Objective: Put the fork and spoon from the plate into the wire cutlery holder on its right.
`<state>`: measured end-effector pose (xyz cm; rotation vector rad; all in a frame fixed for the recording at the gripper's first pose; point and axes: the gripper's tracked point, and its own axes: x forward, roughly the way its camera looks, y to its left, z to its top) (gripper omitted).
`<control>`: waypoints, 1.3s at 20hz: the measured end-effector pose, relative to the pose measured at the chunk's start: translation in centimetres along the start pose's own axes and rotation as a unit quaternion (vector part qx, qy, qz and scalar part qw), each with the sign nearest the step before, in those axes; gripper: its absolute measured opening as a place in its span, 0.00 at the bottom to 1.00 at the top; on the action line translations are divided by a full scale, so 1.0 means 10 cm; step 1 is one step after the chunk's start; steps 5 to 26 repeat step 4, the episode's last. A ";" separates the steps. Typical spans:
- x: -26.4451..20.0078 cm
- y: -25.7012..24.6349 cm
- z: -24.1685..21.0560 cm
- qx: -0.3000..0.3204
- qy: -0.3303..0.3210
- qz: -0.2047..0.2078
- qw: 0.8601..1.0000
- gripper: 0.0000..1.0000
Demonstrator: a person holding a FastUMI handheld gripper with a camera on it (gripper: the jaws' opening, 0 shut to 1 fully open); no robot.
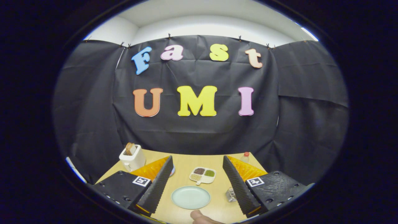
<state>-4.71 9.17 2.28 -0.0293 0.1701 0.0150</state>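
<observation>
A pale green round plate (190,197) lies on the wooden table (186,161) between my two fingers, near their bases, and its surface looks bare. Just right of the plate, a small shiny object (231,194) that may be the wire cutlery holder stands against the right finger, partly hidden by it. My gripper (197,161) is held above the table, open wide, with nothing between its fingers. A fingertip of a person's hand (199,216) pokes in just in front of the plate.
A white divided dish (203,175) of seeds or spices sits beyond the plate. A white toaster (132,157) with bread stands at the table's far left. A small bottle (245,157) with a red cap stands at the far right. Black cloth walls the booth.
</observation>
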 end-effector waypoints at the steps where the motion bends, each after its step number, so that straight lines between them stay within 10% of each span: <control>1: 0.00 -0.02 0.03 -0.001 -0.002 -0.002 1.000 0.96; 26: 0.03 -0.10 0.13 -0.003 -0.011 -0.007 1.000 0.96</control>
